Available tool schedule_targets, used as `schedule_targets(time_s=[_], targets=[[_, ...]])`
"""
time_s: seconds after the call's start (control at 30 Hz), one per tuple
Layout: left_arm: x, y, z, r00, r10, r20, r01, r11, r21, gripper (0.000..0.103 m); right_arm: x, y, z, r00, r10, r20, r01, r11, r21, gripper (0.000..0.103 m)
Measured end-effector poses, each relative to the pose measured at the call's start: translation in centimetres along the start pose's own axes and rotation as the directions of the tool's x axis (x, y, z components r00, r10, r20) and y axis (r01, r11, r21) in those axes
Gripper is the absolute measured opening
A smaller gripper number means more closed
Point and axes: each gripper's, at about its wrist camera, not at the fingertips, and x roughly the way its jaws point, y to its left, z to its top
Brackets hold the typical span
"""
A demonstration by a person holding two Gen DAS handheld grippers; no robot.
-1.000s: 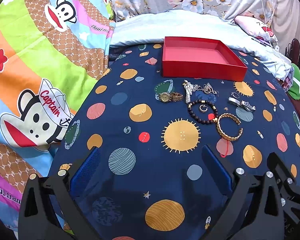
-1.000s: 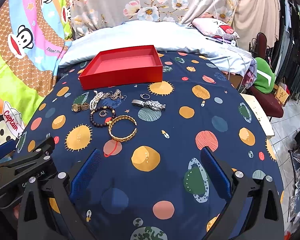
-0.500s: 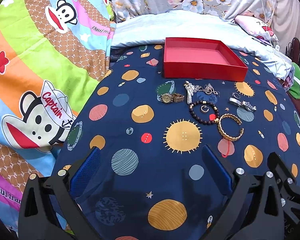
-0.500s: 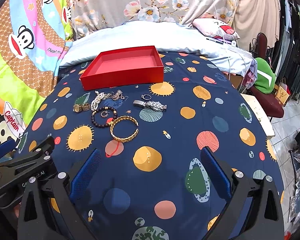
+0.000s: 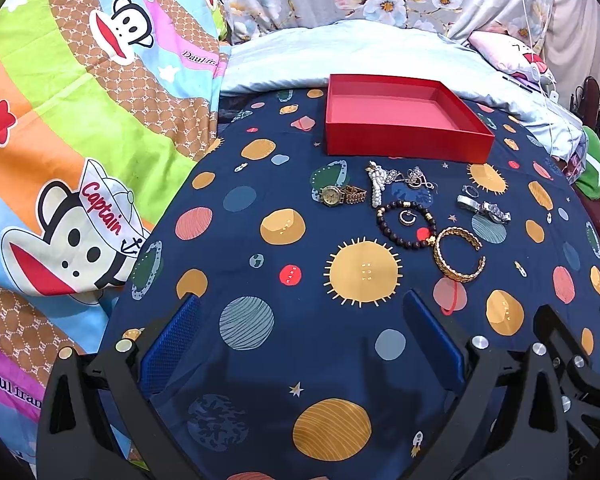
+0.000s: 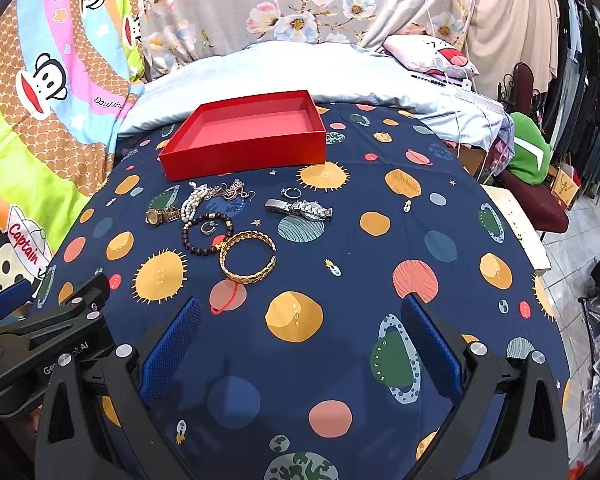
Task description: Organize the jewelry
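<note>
An empty red box (image 5: 404,118) (image 6: 248,132) sits at the far side of the planet-print cloth. In front of it lie a gold watch (image 5: 340,195) (image 6: 162,215), a pearl strand (image 5: 376,186) (image 6: 192,202), tangled silver chains (image 5: 414,178) (image 6: 230,191), a dark bead bracelet (image 5: 406,227) (image 6: 206,234) around a small ring, a gold cuff bangle (image 5: 458,255) (image 6: 247,256), and a silver watch (image 5: 484,208) (image 6: 300,208). My left gripper (image 5: 300,312) and right gripper (image 6: 298,314) are both open and empty, well short of the jewelry.
The round table's cloth (image 5: 260,240) drops off at its edges. A cartoon-monkey blanket (image 5: 60,120) hangs at the left, pale bedding (image 6: 300,68) behind the box. A chair with green cloth (image 6: 528,160) and hanging clothes stand at the right. The left gripper's body (image 6: 40,340) shows at lower left.
Both views have pulled back and down slightly; the jewelry and box sit a little lower in frame. Nothing on the cloth has moved. Both grippers stay open.
</note>
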Motion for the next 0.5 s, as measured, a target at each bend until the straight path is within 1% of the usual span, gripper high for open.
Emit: schedule_targets(time_s=[0.5], targets=[[0.60,-0.08,-0.55,1.000,0.000,-0.016,0.000,1.000,-0.004,0.098,0.53,0.31,-0.36,1.000,0.003,-0.011,-0.003,1.000,0.006,0.098]])
